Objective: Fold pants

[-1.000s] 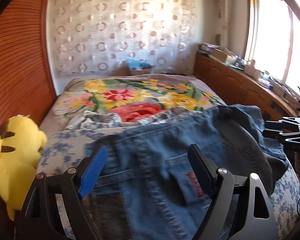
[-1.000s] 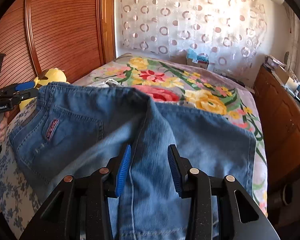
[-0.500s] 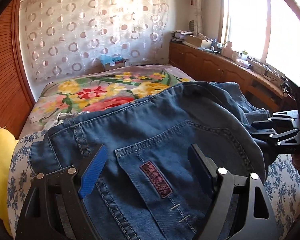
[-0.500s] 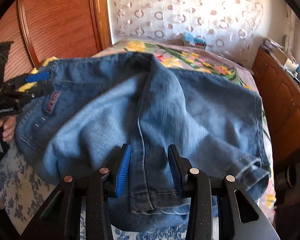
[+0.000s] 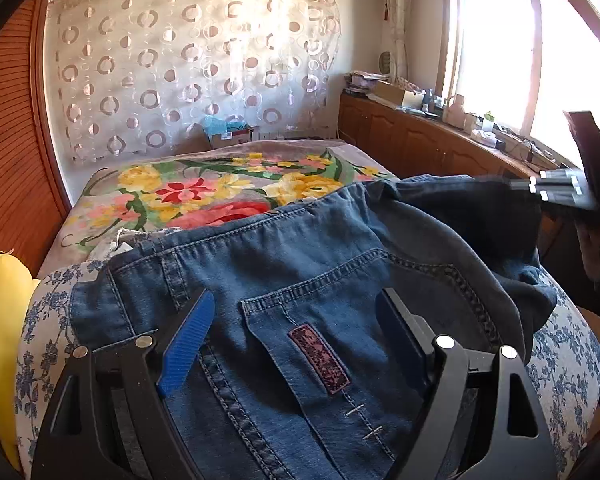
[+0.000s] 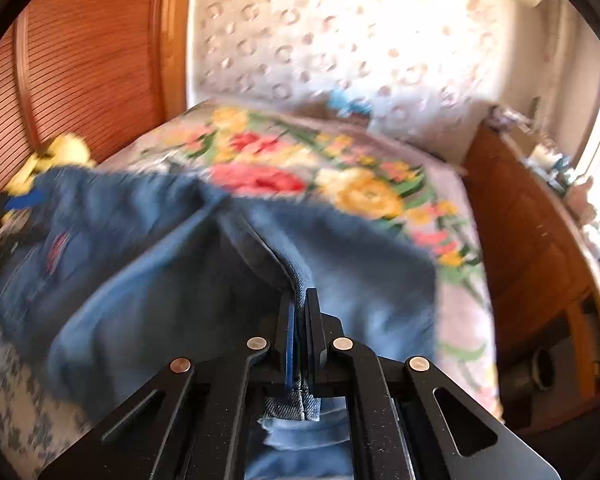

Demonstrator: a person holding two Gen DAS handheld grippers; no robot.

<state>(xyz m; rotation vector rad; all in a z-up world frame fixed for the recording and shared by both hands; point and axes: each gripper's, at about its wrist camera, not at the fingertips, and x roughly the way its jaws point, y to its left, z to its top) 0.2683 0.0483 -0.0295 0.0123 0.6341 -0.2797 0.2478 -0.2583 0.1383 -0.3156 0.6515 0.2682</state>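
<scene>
the jeans [image 5: 300,304] lie bunched on the near end of the bed [image 5: 204,184], seat side up, on a blue-flowered sheet [image 5: 48,320] with the bright floral blanket [image 6: 340,176] beyond them. the waistband runs across the far edge of the denim in the left wrist view, and the back pocket [image 5: 320,344] with its small dark label sits right between the fingers of the left gripper [image 5: 296,340].

the left gripper's jaws stand wide apart above the pocket, gripping nothing; the cloth passes under them, and whether the fingers touch it cannot be told. the right gripper [image 6: 299,320] has its jaws closed narrow on a thick seamed edge of the jeans, with a hem end showing just behind the fingers. the right wrist view is blurred, so the exact part of the leg it pinches is hard to name. from the left wrist view the right gripper shows at the far right, raised above the dark, heaped end of the denim.

the step in hand looks like a fold, with the right side carrying a leg end over toward the seat while the left side waits. next, i judge, the held edge needs laying flat across the pocket area and lining up with the waistband, and the left gripper should press or pinch the waist so the pile does not slide. a yellow plush toy [image 5: 0,320] sits at the left, clear of the work.
</scene>
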